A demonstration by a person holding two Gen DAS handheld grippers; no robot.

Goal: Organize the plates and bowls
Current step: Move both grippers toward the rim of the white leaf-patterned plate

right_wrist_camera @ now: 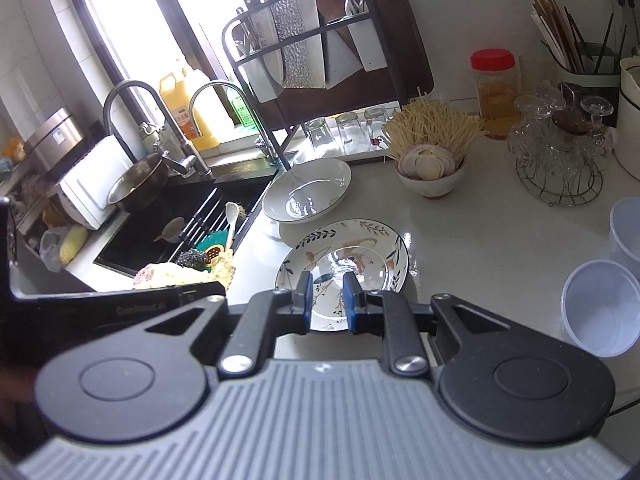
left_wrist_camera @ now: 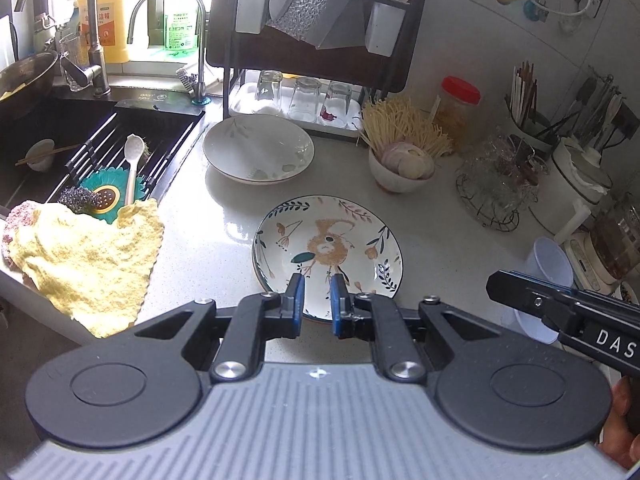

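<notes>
While both pairs of tongs hang over the near edge of the counter (left_wrist_camera: 440, 216), neither grips anything. The left tongs (left_wrist_camera: 317, 300) stand released, a clear gap between the blue pads (left_wrist_camera: 297, 300), and through that gap shows the near rim of the patterned plate (left_wrist_camera: 327, 250). In the right wrist view the right tongs (right_wrist_camera: 327, 300) are likewise parted, their blue pads (right_wrist_camera: 352, 300) framing the same patterned plate (right_wrist_camera: 347, 268) without touching it as far as can be told.

The patterned plate lies flat on the counter, painted with leaves and a brown animal figure. At about 11 o'clock from it, in the left wrist view, rests a white deep plate (left_wrist_camera: 258, 148), near it but apart; in the right wrist view the two rims look almost touching. At 1 o'clock from the patterned plate stands a small bowl (left_wrist_camera: 402, 170) filled with sliced rounds and pale noodle-like strands. Behind the white deep plate, at 12 o'clock, is a dish rack (left_wrist_camera: 316, 56) with upturned glasses (left_wrist_camera: 304, 98) on its lower tray. At 9 o'clock lies the dark sink (left_wrist_camera: 92, 144), with a yellow cloth (left_wrist_camera: 88, 264) draped over its near edge. At 3 o'clock in the left wrist view the right tongs come in from the side, just in front of a translucent cup (left_wrist_camera: 548, 264).
</notes>
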